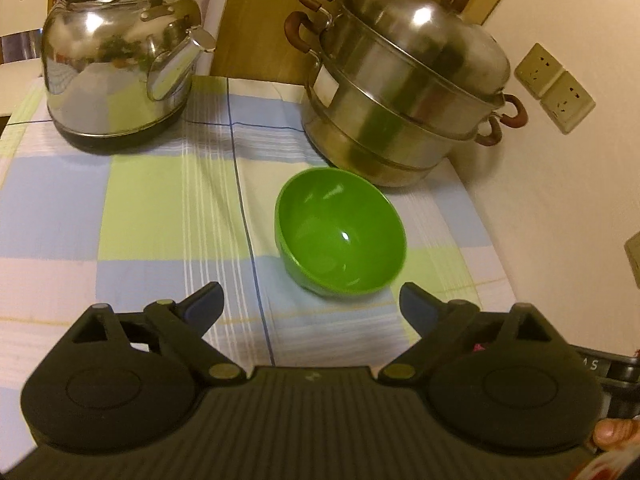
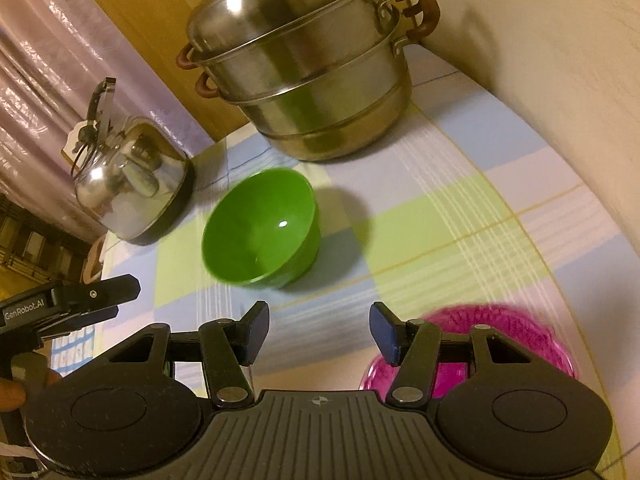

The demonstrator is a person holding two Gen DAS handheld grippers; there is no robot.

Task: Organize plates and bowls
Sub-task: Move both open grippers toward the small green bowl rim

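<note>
Your left gripper (image 1: 310,300) tilts steeply down toward the checked cloth (image 1: 152,216), its jaws spread wide with nothing between them. In the left wrist view the green bowl (image 1: 340,236) stands upright on the cloth just beyond the fingertips, toward one o'clock, clear of both pads. A fingertip of your left hand (image 1: 612,434) shows at the lower right edge of that view, curled round the gripper's body.

Farther back, the steel kettle (image 1: 120,64) sits at eleven o'clock and the stacked steel steamer pot (image 1: 404,84) at one o'clock, just behind the bowl but not touching it. Two wall sockets (image 1: 554,88) are on the wall at two o'clock.

Your right gripper (image 2: 318,332) also points steeply down, jaws about halfway apart and holding nothing. In the right wrist view the green bowl lies ahead at eleven o'clock, well off the fingertips, with the kettle at ten and the steamer pot at twelve. A pink bowl (image 2: 504,328) rests on the cloth at four o'clock, partly hidden behind the right finger; whether it touches the finger you cannot tell. The left gripper's body pokes in at nine o'clock.
</note>
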